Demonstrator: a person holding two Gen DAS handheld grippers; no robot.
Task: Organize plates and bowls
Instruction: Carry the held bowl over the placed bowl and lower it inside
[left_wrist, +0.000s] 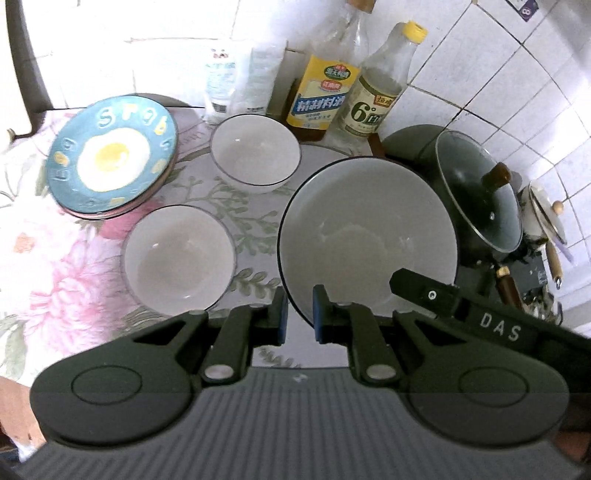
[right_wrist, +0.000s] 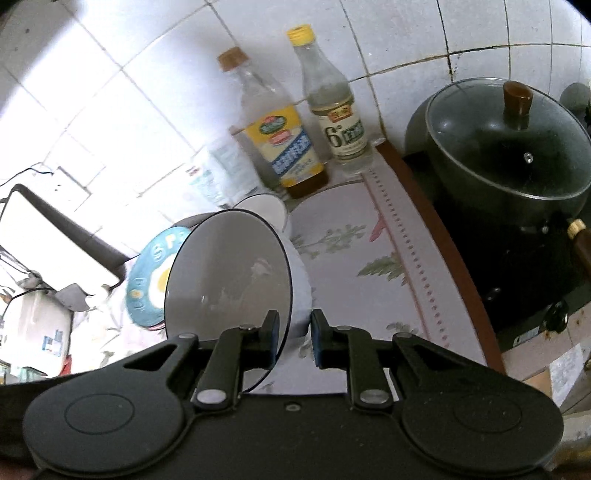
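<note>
White wall tiles and a floral cloth set the scene on this bench, and both hands are on one big bowl. Left tongs are nipped right down on its near rim, the dark edge running between the blue pads; right tongs pinch the opposite rim, one pad inside the wall and one outside, with the bowl tipped up on edge in that view. It hangs clear above the cloth at the right of the bench. Two small bowls wait to its left, one near and one far, with the egg-pattern plates stacked at far left. My read: this big one is being carried to a new spot, perhaps to take the small ones inside. Doing it well means keeping both rim grips level, since glazed ware slips through narrow pads. Watch the right side: the lidded pot on the cooker sits just beside the bench edge, and the bottles crowd the far wall. Open cloth lies at near right and between the small bowls, so a setting-down there looks safest.
</note>
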